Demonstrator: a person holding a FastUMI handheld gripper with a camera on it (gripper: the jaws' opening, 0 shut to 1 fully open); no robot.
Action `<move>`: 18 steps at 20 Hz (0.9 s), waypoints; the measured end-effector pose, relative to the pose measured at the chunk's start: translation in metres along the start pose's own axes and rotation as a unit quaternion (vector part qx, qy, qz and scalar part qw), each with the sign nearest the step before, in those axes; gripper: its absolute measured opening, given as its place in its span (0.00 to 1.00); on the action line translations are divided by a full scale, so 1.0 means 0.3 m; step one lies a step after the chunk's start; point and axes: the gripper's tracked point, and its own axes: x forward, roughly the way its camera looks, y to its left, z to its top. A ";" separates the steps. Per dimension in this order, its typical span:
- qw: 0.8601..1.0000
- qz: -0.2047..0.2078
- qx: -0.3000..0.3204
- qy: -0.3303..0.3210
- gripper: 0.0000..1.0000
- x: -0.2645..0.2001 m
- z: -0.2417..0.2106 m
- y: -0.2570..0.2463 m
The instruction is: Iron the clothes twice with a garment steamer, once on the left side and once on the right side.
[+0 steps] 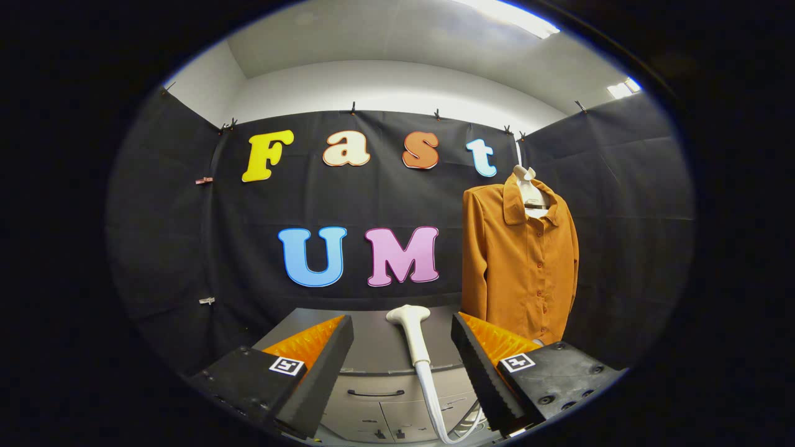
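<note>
The claw [402, 363] stands wide open and holds nothing, its fingers spread over the near edge of a grey desk [372, 347] with drawers. Between the fingers a white steamer [413, 332] lies on the desk, its broad head pointing away and its hose trailing back toward the claw. Beyond the right finger a rust-orange buttoned shirt [518, 261] hangs on a hanger against the black wall [186, 248], its front smooth and facing the claw.

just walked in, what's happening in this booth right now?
Nothing is held yet. The tool is open, its fingers spread either side of the white steamer head, which lies on the grey cabinet just ahead, hose trailing down. The orange shirt hangs on a hanger beyond the fingers, to the right of the steamer. Ironing looks not yet started; picking up the steamer is the likely next step.
</note>
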 end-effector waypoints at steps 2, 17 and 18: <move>1.000 -0.002 0.003 0.007 0.98 0.027 -0.018 -0.003; 0.993 0.030 0.003 0.117 0.99 0.590 -0.282 -0.071; 0.991 0.036 0.004 0.128 0.99 0.620 -0.306 -0.067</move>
